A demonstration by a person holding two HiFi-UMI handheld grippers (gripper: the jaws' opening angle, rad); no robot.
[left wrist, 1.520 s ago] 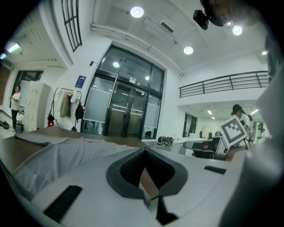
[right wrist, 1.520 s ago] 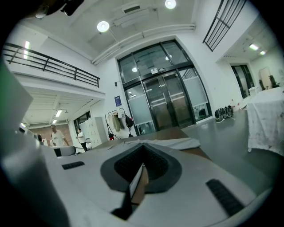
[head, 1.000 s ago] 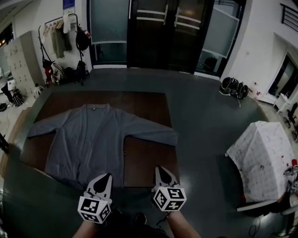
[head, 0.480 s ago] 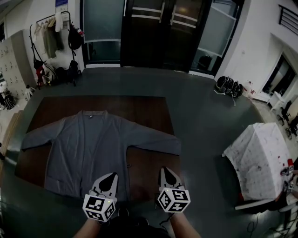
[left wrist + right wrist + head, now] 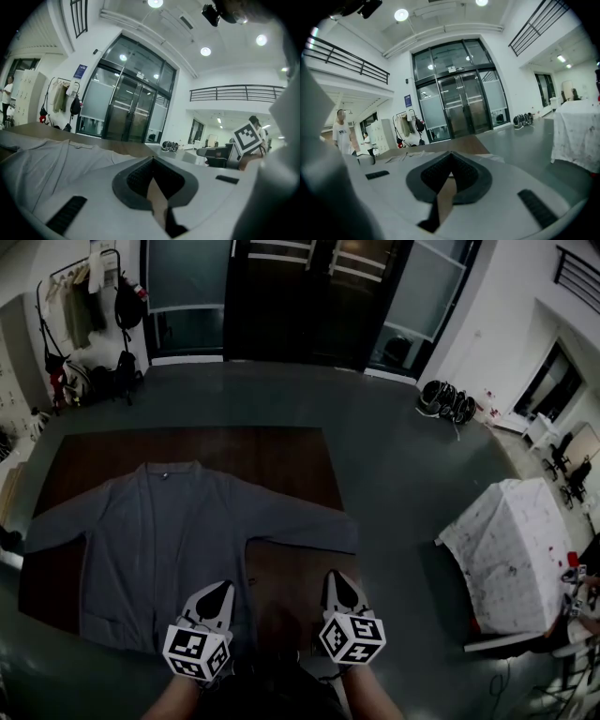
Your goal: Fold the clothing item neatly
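The left gripper (image 5: pixel 220 588) and right gripper (image 5: pixel 335 577) both have jaws closed together, holding nothing, at the near edge of the brown table (image 5: pixel 286 457). A grey cardigan (image 5: pixel 159 535), probably open-fronted, lies flat there with its 2 sleeves spread.

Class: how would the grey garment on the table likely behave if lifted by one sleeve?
Probably floppy: the grey garment lies flat, following the table. Likely light, as the cloth looks thin. The sleeve would probably rise first, the body dragging.
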